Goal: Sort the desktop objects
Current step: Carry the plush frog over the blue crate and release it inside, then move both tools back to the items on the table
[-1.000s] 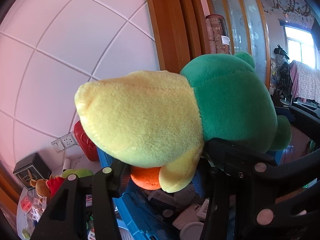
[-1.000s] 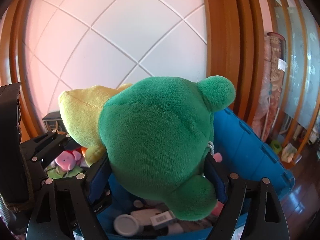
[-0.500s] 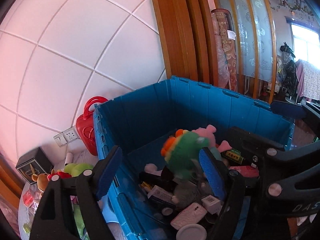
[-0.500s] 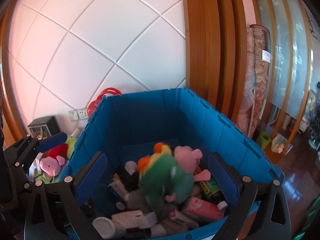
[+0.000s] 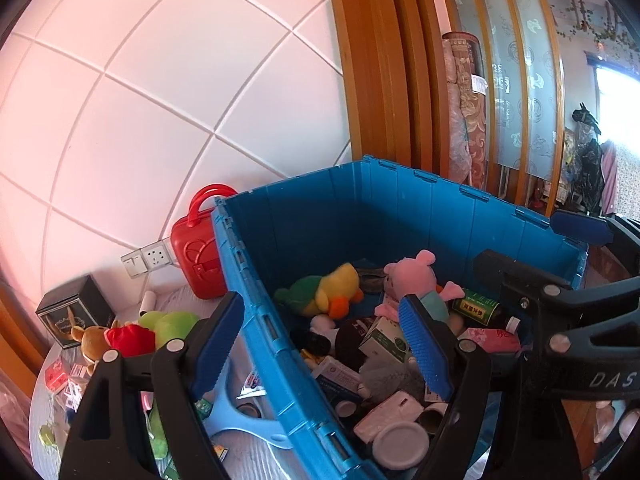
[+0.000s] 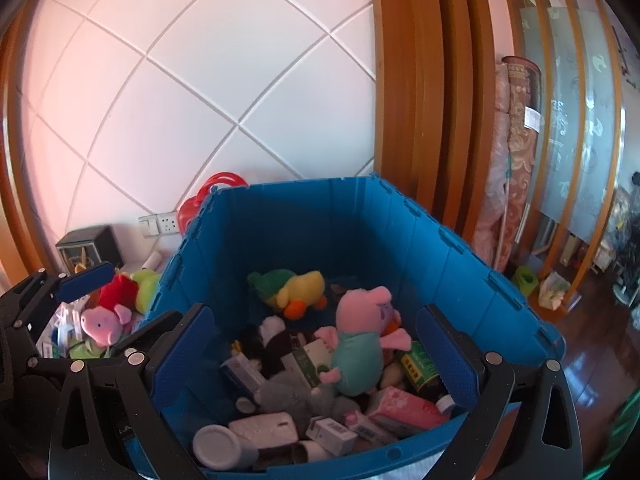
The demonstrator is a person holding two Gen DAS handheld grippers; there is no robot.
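Observation:
A big blue crate (image 5: pixel 400 208) (image 6: pixel 352 216) holds several toys and boxes. The green and yellow plush duck (image 5: pixel 324 294) (image 6: pixel 294 290) lies inside it at the back, beside a pink pig plush (image 5: pixel 412 280) (image 6: pixel 360 332). My left gripper (image 5: pixel 320 344) is open and empty, straddling the crate's left wall. My right gripper (image 6: pixel 316 352) is open and empty above the crate's near side. More plush toys (image 5: pixel 132 334) (image 6: pixel 106 322) lie on the table left of the crate.
A red toy case (image 5: pixel 198 248) stands against the tiled wall behind the crate. A black box (image 5: pixel 74 310) sits at the far left. Small cards and a light blue tool (image 5: pixel 240 420) lie on the table. A wooden door frame (image 6: pixel 416 92) rises on the right.
Both grippers held the plush duck between them a second ago. They opened, and the duck dropped into the crate and came to rest at its back.

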